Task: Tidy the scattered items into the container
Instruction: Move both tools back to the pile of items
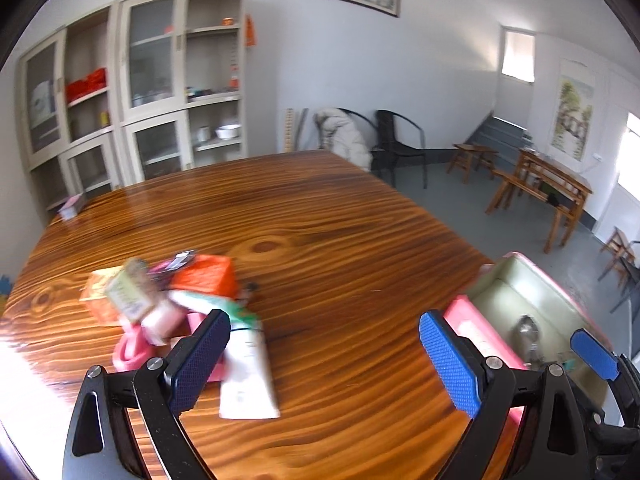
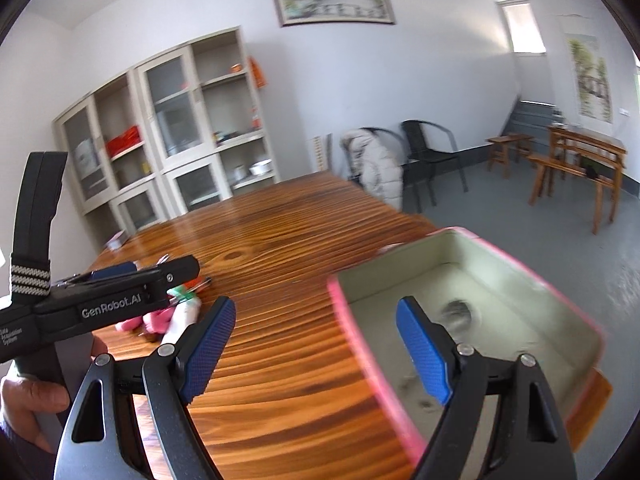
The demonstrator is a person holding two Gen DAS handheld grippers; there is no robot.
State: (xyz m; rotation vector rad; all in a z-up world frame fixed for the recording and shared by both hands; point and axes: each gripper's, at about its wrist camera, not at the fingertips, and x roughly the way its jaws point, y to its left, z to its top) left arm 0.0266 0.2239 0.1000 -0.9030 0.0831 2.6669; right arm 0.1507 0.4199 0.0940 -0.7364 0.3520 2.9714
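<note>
The left gripper point(image 1: 324, 356) is being held just above the table point(image 1: 320, 220), its jaws wide apart and empty, close beside the pile point(image 1: 168, 300) of scattered items. The right gripper point(image 2: 316, 348) is being held with jaws likewise apart and empty, straddling the near rim of the pink box point(image 2: 576, 304).

The step in hand is judged to be a first pick from the pile. The white tube point(image 1: 250, 376) is lying nearest the left fingers, flat and free at its near end, so it is probably best taken first, pinched across its width rather than along it. The orange carton point(image 1: 210, 274) and the pink pieces point(image 1: 160, 320) are overlapping, and their edges are blurred, so a grasp there is being left less certain; neighbours could be dragged along.

The box is standing at the table's right edge and already holds a dull metallic thing point(image 1: 528, 330); a hard drop could be nudging it toward the edge. A small packet point(image 1: 72, 206) is lying well apart at the far corner.
</note>
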